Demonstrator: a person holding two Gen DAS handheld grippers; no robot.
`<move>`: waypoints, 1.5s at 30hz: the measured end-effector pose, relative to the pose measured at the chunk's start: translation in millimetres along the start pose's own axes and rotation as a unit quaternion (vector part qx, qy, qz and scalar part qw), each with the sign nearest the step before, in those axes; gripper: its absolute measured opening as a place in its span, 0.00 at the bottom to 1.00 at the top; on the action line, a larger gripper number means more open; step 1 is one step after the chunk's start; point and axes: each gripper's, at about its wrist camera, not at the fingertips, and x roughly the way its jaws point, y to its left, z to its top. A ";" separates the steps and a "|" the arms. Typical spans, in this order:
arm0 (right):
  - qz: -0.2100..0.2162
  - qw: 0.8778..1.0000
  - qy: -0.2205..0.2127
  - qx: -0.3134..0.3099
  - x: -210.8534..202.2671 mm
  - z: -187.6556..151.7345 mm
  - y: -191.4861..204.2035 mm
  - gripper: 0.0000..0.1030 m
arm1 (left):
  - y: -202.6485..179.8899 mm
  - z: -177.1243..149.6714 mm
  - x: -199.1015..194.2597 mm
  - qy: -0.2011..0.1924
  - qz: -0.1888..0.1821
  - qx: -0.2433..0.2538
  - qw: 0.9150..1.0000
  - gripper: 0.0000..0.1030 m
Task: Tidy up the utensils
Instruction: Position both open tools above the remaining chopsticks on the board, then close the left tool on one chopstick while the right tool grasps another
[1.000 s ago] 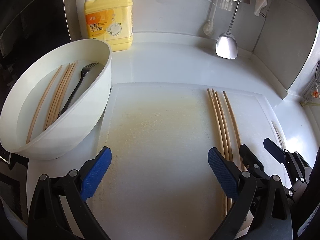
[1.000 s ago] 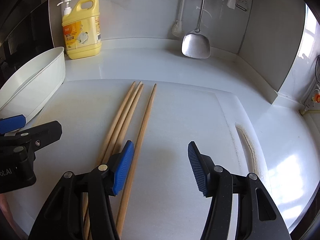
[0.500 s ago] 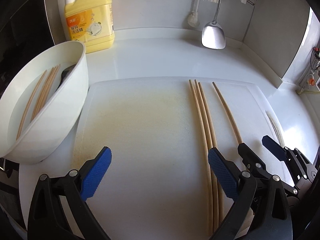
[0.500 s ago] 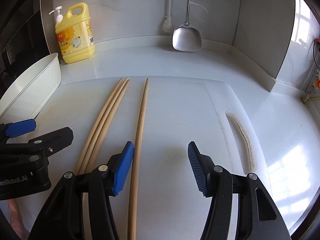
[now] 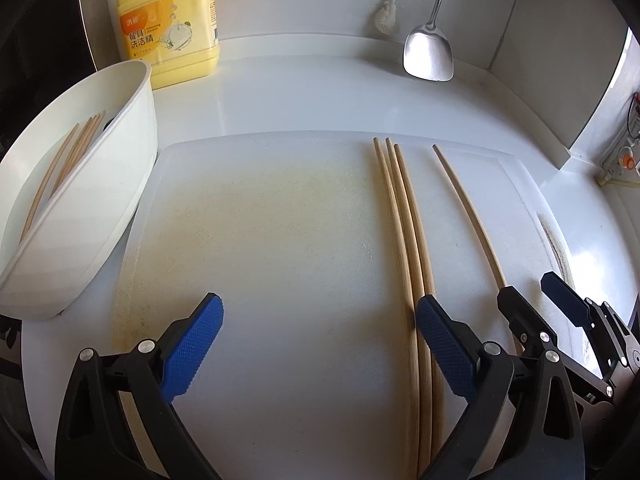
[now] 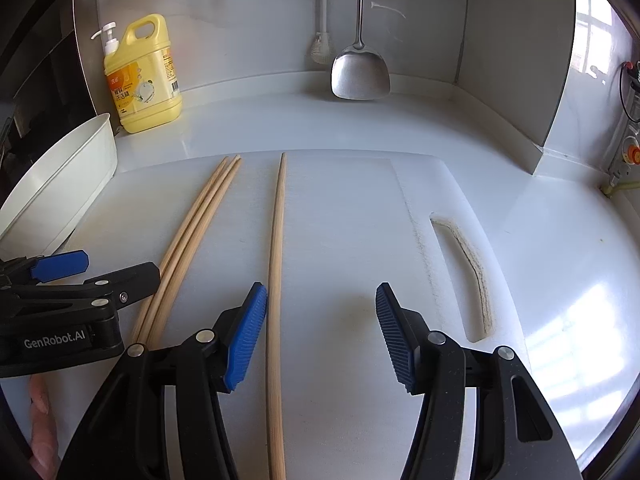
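Three wooden chopsticks (image 5: 404,216) lie side by side on a white cutting board (image 5: 280,240). A single chopstick (image 5: 466,204) lies apart to their right. In the right wrist view the bundle (image 6: 192,236) is left of the single chopstick (image 6: 276,248). My left gripper (image 5: 316,344) is open and empty over the board, its right finger beside the bundle. My right gripper (image 6: 320,332) is open and empty, with the single chopstick just inside its left finger. A white bowl (image 5: 96,208) at the left holds several more chopsticks (image 5: 64,160).
A yellow detergent bottle (image 5: 168,20) stands at the back left by the wall. A metal spatula (image 5: 428,52) hangs at the back, its blade near the counter. The board has a handle slot (image 6: 464,276) on its right side. Walls close the back and right.
Both grippers have drawn back and shifted right. The single chopstick now lies farther from the three. The bowl sits farther left in the left wrist view, its fork out of sight.
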 end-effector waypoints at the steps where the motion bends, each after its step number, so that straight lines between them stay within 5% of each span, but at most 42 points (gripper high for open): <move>1: 0.001 1.000 0.000 0.000 0.5 0.3 -0.9 0.53 | 0.2 0.1 0.7 0.000 0.003 0.002 1.000 0.93; 25: 0.004 1.000 0.005 -0.013 8.8 11.8 1.0 0.53 | 3.0 -3.4 1.5 -0.031 0.037 0.005 0.999 0.90; 29: 0.009 1.000 0.004 -0.019 8.9 12.6 2.0 0.51 | 2.7 -9.2 -5.5 -0.049 0.035 0.011 0.998 0.70; 35: 0.020 0.999 -0.004 -0.037 6.5 11.8 10.8 0.26 | -16.4 -8.3 -10.2 -0.046 0.015 0.037 0.998 0.09; 37: 0.024 0.999 -0.003 -0.045 5.3 12.1 14.2 0.07 | -21.1 -9.6 -10.7 -0.046 0.024 0.040 0.998 0.07; 45: 0.081 0.996 0.020 0.014 0.4 19.4 -9.5 0.06 | -10.7 -10.2 -16.3 -0.011 -0.028 0.002 1.000 0.07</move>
